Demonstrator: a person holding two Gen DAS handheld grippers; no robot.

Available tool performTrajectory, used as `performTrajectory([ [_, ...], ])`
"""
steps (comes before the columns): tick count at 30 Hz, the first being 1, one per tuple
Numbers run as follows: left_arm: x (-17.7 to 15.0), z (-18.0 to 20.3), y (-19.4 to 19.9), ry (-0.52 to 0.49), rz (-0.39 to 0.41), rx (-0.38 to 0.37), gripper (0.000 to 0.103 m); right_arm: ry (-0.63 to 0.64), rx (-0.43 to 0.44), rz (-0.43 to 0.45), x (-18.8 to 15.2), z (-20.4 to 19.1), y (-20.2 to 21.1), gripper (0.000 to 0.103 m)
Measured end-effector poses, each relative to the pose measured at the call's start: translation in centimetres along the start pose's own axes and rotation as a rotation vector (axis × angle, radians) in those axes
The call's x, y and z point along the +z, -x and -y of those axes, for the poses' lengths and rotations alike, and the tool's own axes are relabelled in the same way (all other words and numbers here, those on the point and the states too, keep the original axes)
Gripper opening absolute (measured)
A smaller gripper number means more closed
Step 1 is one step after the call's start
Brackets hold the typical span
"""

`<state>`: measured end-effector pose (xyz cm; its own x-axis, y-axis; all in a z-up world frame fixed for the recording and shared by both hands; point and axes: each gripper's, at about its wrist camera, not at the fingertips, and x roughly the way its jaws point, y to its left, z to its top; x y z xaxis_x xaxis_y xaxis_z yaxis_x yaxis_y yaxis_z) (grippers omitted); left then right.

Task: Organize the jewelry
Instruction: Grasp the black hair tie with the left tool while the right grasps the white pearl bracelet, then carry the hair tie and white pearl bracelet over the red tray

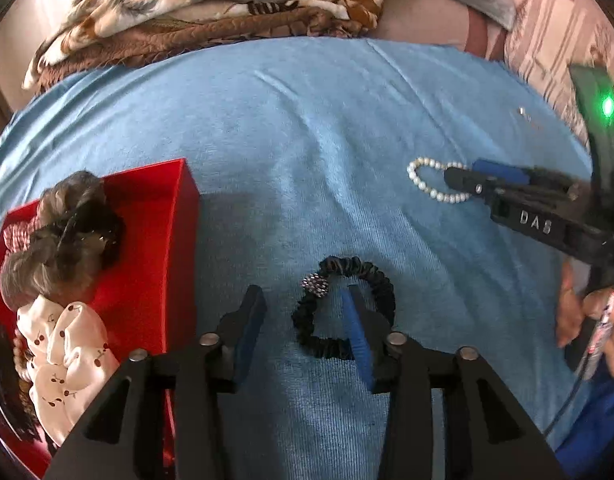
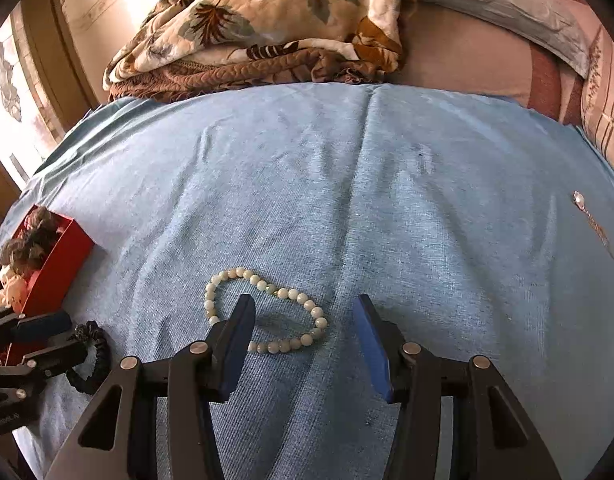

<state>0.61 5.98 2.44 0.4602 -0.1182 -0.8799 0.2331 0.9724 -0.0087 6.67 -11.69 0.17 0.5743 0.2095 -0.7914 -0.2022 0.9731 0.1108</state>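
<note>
A black scrunchie bracelet (image 1: pixel 349 308) with a sparkly bead lies on the blue cloth (image 1: pixel 307 140). My left gripper (image 1: pixel 303 300) is open just above it, its right finger over the loop's middle. A white pearl bracelet (image 2: pixel 267 312) lies on the cloth; my right gripper (image 2: pixel 303 304) is open over it, its left finger inside the loop. The pearl bracelet (image 1: pixel 431 180) and right gripper (image 1: pixel 479 178) also show in the left wrist view. A red box (image 1: pixel 147 232) at the left holds hair pieces and a white cherry-print scrunchie (image 1: pixel 67 344).
A small silver pendant or hairpin (image 2: pixel 587 216) lies at the cloth's far right. A folded floral quilt (image 2: pixel 259 28) and a pillow (image 2: pixel 507 4) sit behind the cloth. The red box (image 2: pixel 55 264) and left gripper (image 2: pixel 47 344) show at the right wrist view's left edge.
</note>
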Motion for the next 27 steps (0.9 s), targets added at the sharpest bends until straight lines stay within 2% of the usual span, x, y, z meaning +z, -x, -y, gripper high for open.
performTrajectory([
  [3, -0.2, 1.0, -0.1, -0.035, 0.001, 0.032, 0.047, 0.027, -0.020, -0.010, -0.2, -0.4, 0.2, 0.030],
  [4, -0.2, 1.1, -0.1, -0.039, 0.002, 0.030, 0.047, 0.030, -0.024, -0.011, -0.3, -0.5, 0.3, 0.022],
  [5, -0.2, 1.2, -0.1, -0.039, 0.001, 0.020, 0.037, 0.030, -0.030, -0.010, -0.4, -0.6, 0.4, 0.013],
  [6, -0.2, 1.3, 0.0, -0.031, 0.001, -0.001, 0.016, 0.027, -0.031, -0.008, -0.5, -0.7, 0.5, 0.010],
  [7, -0.3, 1.4, 0.2, -0.022, 0.009, -0.010, 0.005, 0.015, -0.027, -0.005, -0.6, -0.6, 0.6, 0.008],
  [13, -0.9, 1.3, 3.0, 0.021, 0.075, -0.074, 0.006, -0.090, 0.061, 0.045, -0.6, 0.0, 2.5, 0.007],
  [20, -1.8, -0.1, 8.1, 0.070, 0.164, -0.126, 0.006, -0.116, 0.105, 0.131, -0.8, -1.3, 6.3, 0.007],
  [27, -4.3, -1.8, 12.3, 0.100, 0.237, -0.069, 0.006, -0.132, 0.130, 0.160, -3.0, -3.4, 8.7, 0.007],
])
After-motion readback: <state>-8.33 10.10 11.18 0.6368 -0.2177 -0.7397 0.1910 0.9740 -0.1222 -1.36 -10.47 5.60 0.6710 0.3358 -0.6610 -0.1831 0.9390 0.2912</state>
